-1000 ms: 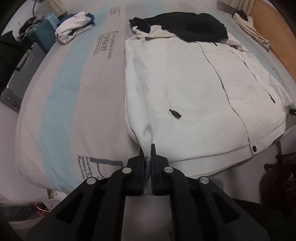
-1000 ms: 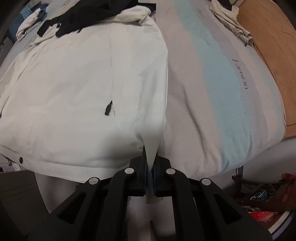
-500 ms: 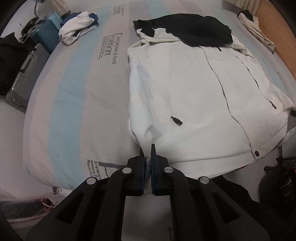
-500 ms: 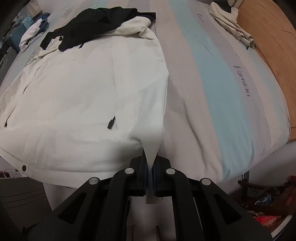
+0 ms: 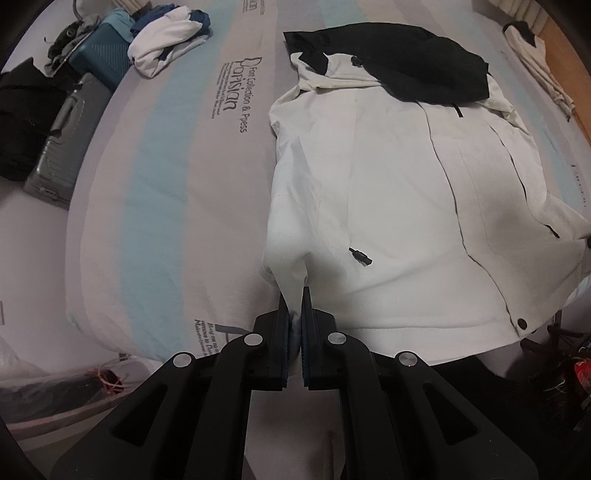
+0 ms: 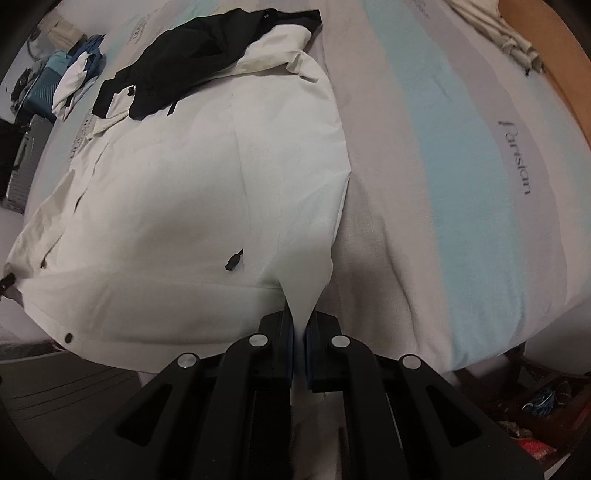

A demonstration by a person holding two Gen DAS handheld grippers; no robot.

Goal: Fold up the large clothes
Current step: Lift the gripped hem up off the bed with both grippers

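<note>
A large white jacket (image 5: pixel 388 192) with a black hood (image 5: pixel 413 62) lies front up on the bed, hem over the near edge. My left gripper (image 5: pixel 294 295) is shut on the jacket's near left hem corner. The jacket also shows in the right wrist view (image 6: pixel 192 192), where my right gripper (image 6: pixel 300 317) is shut on its near right hem corner. Both corners are pulled up into tented peaks. The fingertips are hidden in the cloth.
The bed has a grey and light blue striped cover (image 5: pixel 166 177) with printed lettering. A pile of white and blue clothes (image 5: pixel 166 40) lies at the far left, with suitcases (image 5: pixel 62 147) beside the bed. A beige garment (image 6: pixel 506 33) lies far right by the wooden headboard (image 6: pixel 546 51).
Both grippers have pulled back and risen while holding the hem corners. The jacket looks smaller and farther, and more of the bed shows.
</note>
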